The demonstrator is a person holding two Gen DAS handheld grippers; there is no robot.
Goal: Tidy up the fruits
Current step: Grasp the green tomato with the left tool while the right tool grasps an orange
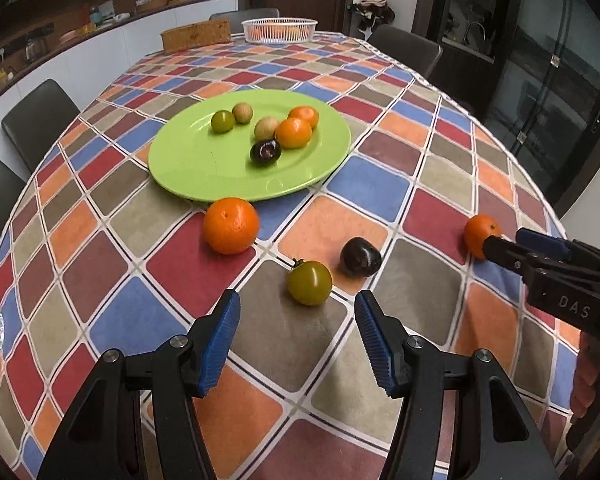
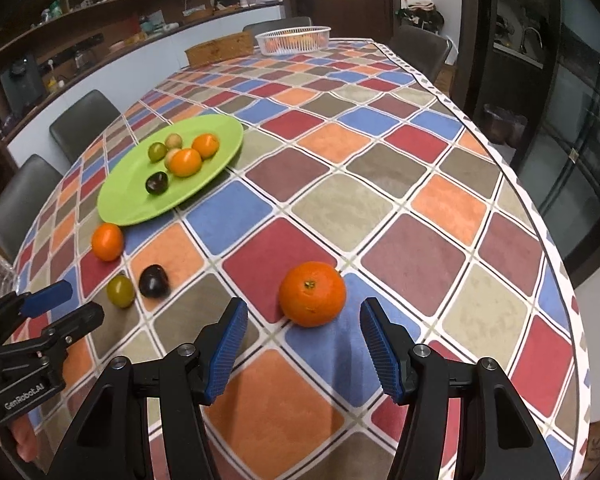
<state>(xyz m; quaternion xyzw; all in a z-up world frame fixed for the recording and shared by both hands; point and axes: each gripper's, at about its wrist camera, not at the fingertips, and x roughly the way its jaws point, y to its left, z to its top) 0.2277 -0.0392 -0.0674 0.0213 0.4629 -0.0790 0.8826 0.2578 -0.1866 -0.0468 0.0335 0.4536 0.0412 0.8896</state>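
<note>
Left gripper [image 1: 298,320] had its blue pads apart with nothing between them, hanging over the checkered tablecloth [image 1: 260,344] just short of a green tomato [image 1: 309,282]; a dark plum [image 1: 360,256] sat beside that, an orange [image 1: 231,225] by the green plate [image 1: 188,168] with six fruits on it. Right wrist view: right gripper [image 2: 304,324] was spread too, empty, a second orange [image 2: 312,294] just ahead of its tips; the plate sat far left.
</note>
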